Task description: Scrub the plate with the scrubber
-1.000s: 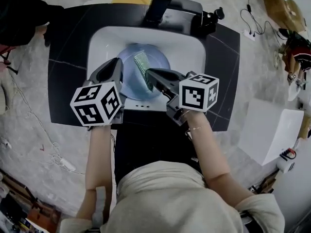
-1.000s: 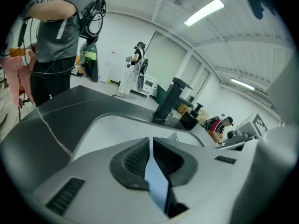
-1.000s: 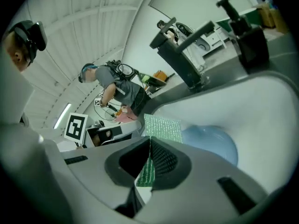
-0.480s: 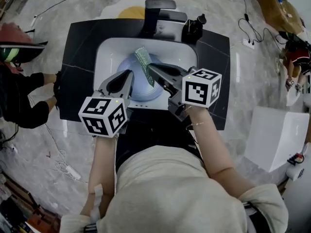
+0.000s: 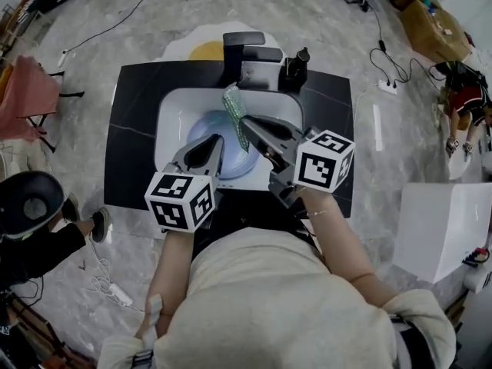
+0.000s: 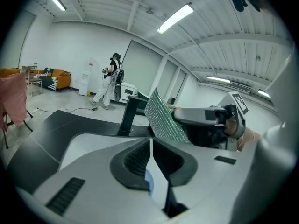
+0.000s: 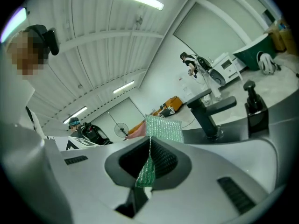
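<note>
The scrubber (image 5: 235, 114) stands on edge over the far side of the blue plate (image 5: 234, 162), which lies in the white sink (image 5: 173, 114). The head view doesn't show whether the two touch. Your right gripper (image 5: 247, 121) has the scrubber, and its own view shows the green mesh pinched between closed pads with the top fanning free. Your left gripper (image 5: 217, 139) sits at the plate's near-left rim. Only its own view shows the jaws almost together, clamped on that thin pale-blue edge. The black faucet (image 5: 242, 52) stands behind the sink.
</note>
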Action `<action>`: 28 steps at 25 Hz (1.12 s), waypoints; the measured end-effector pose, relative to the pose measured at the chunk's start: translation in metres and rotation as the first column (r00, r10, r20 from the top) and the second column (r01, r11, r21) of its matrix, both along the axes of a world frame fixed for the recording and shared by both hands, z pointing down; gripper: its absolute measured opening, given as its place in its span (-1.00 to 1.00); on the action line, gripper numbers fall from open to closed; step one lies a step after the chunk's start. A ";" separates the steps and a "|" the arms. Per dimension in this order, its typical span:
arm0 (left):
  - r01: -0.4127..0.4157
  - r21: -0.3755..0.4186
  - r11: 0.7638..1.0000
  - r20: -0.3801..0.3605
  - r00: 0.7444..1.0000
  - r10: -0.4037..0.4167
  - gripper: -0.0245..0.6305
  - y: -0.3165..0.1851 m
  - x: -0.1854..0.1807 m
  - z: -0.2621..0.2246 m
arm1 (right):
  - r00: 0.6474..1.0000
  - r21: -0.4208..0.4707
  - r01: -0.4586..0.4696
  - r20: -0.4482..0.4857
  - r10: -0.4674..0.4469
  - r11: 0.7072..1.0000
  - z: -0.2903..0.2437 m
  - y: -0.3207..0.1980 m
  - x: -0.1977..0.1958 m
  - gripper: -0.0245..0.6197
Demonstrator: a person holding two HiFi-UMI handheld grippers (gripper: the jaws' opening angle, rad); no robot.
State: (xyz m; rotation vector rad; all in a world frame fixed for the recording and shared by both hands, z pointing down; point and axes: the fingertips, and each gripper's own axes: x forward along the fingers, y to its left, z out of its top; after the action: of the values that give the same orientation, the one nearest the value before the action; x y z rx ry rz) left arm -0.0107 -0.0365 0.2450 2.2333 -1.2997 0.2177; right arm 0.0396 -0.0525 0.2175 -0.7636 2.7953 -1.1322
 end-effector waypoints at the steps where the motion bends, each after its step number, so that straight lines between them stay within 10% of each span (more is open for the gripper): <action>1: 0.002 0.005 1.000 -0.004 1.000 -0.002 -0.81 -0.001 0.001 -0.002 | 1.000 0.014 0.003 -0.003 -0.003 1.000 -0.004 0.000 0.001 -0.86; 11: 0.007 0.043 0.999 -0.012 1.000 -0.006 -0.81 -0.007 0.002 -0.021 | 1.000 0.114 -0.026 0.000 0.026 0.993 -0.035 0.012 0.010 -0.86; 28: 0.008 0.004 1.000 -0.004 1.000 -0.008 -0.81 0.004 0.005 -0.002 | 0.997 -0.004 -0.054 -0.054 0.054 0.999 0.013 0.033 0.015 -0.86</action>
State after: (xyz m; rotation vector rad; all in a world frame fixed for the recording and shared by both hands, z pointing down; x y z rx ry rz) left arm -0.0053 -0.0324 0.2426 2.2304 -1.3081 0.2083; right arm 0.0543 -0.0196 0.2304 -0.8777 2.7970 -1.1276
